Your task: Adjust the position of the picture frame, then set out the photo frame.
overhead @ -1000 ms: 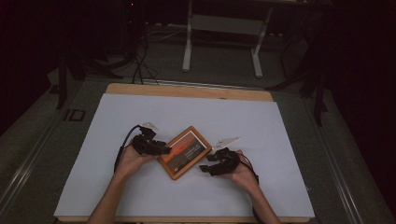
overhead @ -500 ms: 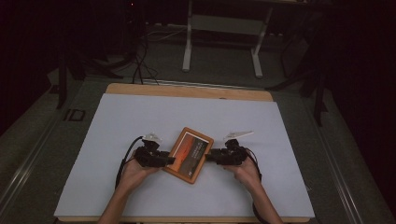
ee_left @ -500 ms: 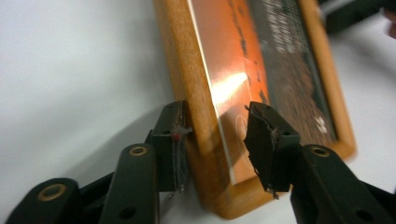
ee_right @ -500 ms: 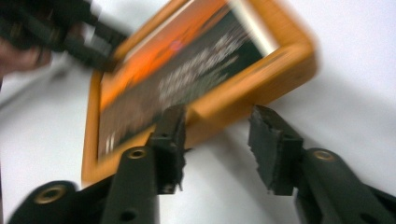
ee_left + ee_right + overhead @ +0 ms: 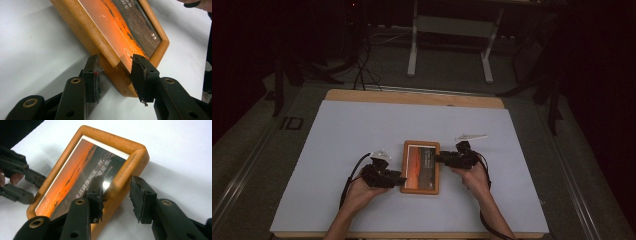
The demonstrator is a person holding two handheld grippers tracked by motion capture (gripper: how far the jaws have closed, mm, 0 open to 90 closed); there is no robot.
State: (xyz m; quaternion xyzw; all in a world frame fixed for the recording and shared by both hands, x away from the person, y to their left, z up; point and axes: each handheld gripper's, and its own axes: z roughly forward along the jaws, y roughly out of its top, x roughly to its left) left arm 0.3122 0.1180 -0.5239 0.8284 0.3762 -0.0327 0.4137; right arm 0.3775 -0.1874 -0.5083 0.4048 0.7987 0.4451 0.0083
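1. While both hands work from the near edge, the left gripper (image 5: 115, 75) straddles the near corner of the picture frame (image 5: 421, 166); its jaws, which have just been closing, sit at the wood, one over the glass, one under the edge.
2. Across the frame, the right gripper (image 5: 116, 192) brackets the far right rim, and its jaws have just been closing too; firm contact is hard to judge.
3. Lying flat on the white table (image 5: 362, 125), the frame runs lengthwise away from the person, between the fingers.
4. Beyond the right gripper lies a small pale object (image 5: 471, 136), too small to identify.
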